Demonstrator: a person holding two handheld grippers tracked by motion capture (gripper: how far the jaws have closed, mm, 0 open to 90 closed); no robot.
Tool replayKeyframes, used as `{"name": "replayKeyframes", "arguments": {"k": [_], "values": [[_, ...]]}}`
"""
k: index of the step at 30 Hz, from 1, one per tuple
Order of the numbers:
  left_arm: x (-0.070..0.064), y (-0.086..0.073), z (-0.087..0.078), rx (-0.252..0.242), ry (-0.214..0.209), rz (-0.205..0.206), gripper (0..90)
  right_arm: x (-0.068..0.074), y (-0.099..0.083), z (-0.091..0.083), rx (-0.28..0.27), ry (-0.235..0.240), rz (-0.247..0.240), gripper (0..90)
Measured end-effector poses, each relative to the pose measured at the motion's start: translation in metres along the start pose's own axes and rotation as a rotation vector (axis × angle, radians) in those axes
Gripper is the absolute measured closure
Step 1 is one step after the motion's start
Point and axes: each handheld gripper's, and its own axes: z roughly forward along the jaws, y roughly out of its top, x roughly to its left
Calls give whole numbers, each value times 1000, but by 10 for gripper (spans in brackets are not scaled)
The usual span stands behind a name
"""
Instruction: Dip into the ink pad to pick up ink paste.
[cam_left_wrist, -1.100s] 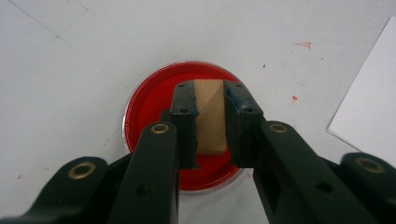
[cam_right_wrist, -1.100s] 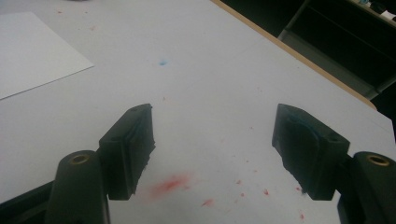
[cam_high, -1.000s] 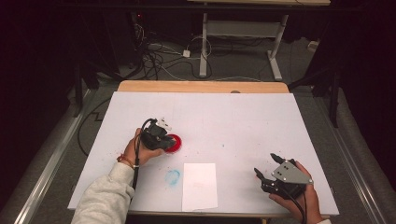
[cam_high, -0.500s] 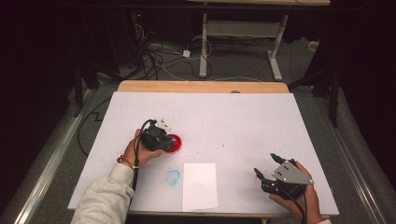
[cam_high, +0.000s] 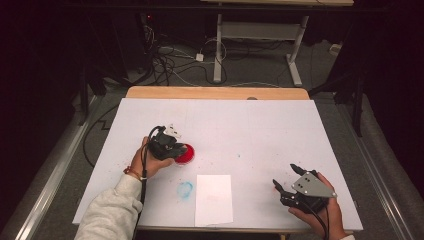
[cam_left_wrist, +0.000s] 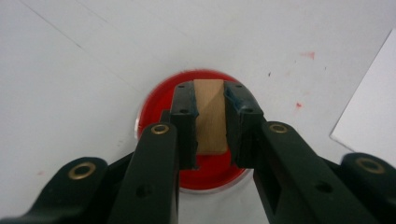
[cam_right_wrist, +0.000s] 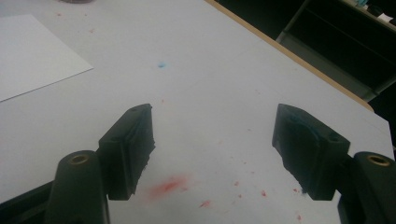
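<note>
Wooden block (cam_left_wrist: 211, 114), pinched flat-sided by left gripper (cam_left_wrist: 210, 105) over red paint dish (cam_left_wrist: 154, 100) near table's (cam_high: 260, 125) left edge, looks light and stiff, paint-slick low; right gripper (cam_right_wrist: 212, 140) jaws spread, idle.

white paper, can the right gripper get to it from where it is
Probably yes: the right gripper is open, and bare table lies between it and the paper; nothing stands in the way.

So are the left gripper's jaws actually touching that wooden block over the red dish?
Touching. In the left gripper view, the left gripper has both jaws pressed flat against the wooden block, no gap either side, above the red dish.
</note>
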Motion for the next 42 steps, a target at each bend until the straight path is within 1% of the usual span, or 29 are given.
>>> {"name": "replayKeyframes", "arguments": {"k": [6,8,9,10,13,15,17,18,19,21,26,29,34,35,39,41,42], "values": [[3,3,-22,-48,8,2,736,0,0,0,3,0,-1,296],[3,5,-29,-52,25,11,736,0,0,0,3,-1,0,296],[2,7,-39,-75,32,12,736,1,0,0,2,-1,0,296],[2,7,-39,-75,32,12,736,1,0,0,3,0,-1,296],[1,10,-56,-110,47,15,736,1,0,1,5,3,-3,296],[-1,11,-65,-137,40,19,736,1,0,1,5,3,-2,297],[-3,12,-69,-142,53,27,736,1,0,0,5,2,-3,297],[-3,12,-70,-148,46,30,735,1,0,1,5,3,-3,296],[-4,12,-69,-146,39,34,735,1,0,1,5,3,-3,296],[-5,13,-66,-133,42,40,736,2,0,1,6,4,-6,297],[-2,10,-53,-107,20,37,735,2,0,1,8,5,-1,297],[1,8,-41,-73,17,31,735,2,0,1,10,6,-1,297],[6,3,-21,-20,1,16,736,2,-1,2,14,8,-5,297],[7,2,-17,-13,5,15,736,2,-1,2,15,8,-4,298],[8,-1,-3,21,-1,10,735,2,-1,2,18,11,-9,298],[8,-2,4,38,-10,6,735,2,-1,3,19,12,-10,298],[9,-3,7,51,-4,7,735,2,-1,3,20,12,-10,298]]}}
